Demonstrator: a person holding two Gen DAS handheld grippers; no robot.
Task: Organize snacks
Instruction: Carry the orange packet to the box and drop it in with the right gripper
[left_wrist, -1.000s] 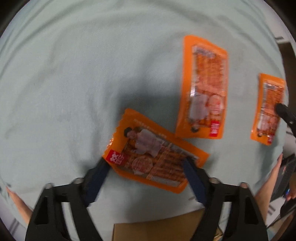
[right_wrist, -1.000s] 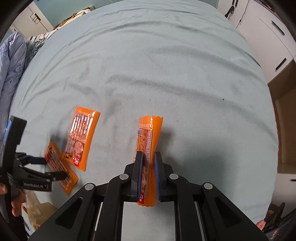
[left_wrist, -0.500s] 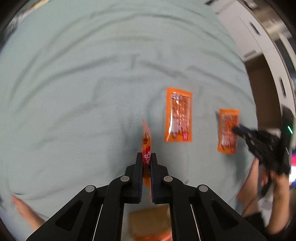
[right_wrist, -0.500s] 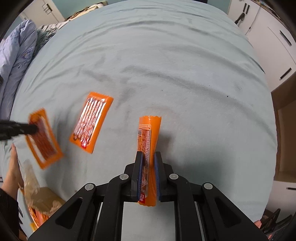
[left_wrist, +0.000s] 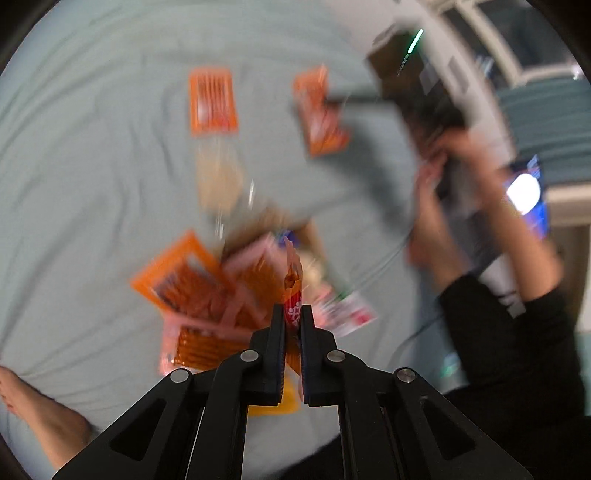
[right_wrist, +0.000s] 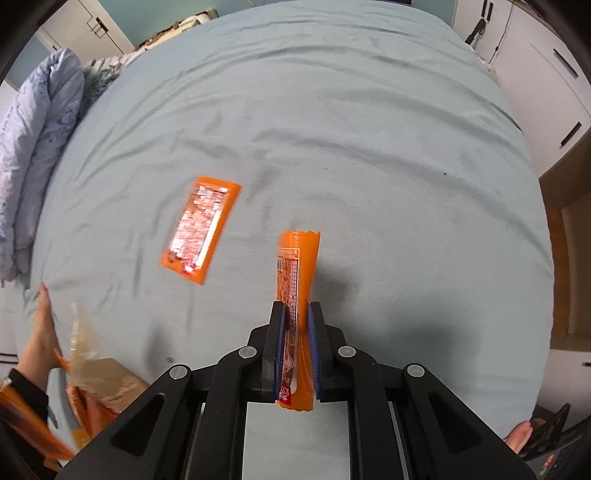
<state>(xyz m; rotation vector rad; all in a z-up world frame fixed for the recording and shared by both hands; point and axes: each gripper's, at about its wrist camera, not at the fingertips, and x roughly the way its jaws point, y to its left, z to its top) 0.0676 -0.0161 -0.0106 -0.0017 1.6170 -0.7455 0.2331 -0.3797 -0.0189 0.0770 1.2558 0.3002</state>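
My left gripper (left_wrist: 292, 314) is shut on an orange snack packet (left_wrist: 293, 284), held edge-on above a pile of snack packets (left_wrist: 207, 295) beside a brown paper bag (left_wrist: 266, 225) on the bed. My right gripper (right_wrist: 295, 314) is shut on another orange packet (right_wrist: 297, 269) and holds it above the bed; it shows in the left wrist view too (left_wrist: 321, 118). One more orange packet (right_wrist: 199, 229) lies flat on the sheet, left of the right gripper, also in the left wrist view (left_wrist: 212, 99). The left wrist view is blurred.
The pale green bed sheet (right_wrist: 332, 110) fills both views. A folded quilt (right_wrist: 33, 147) lies at the far left. White cupboards (right_wrist: 546, 74) stand at the right. The brown bag and orange packets (right_wrist: 92, 384) sit at the lower left. The person's arm (left_wrist: 498, 229) is at the right.
The left gripper closed on the orange packet, lifted it and swung back over the pile by the paper bag. The right gripper kept its packet and shifted slightly.
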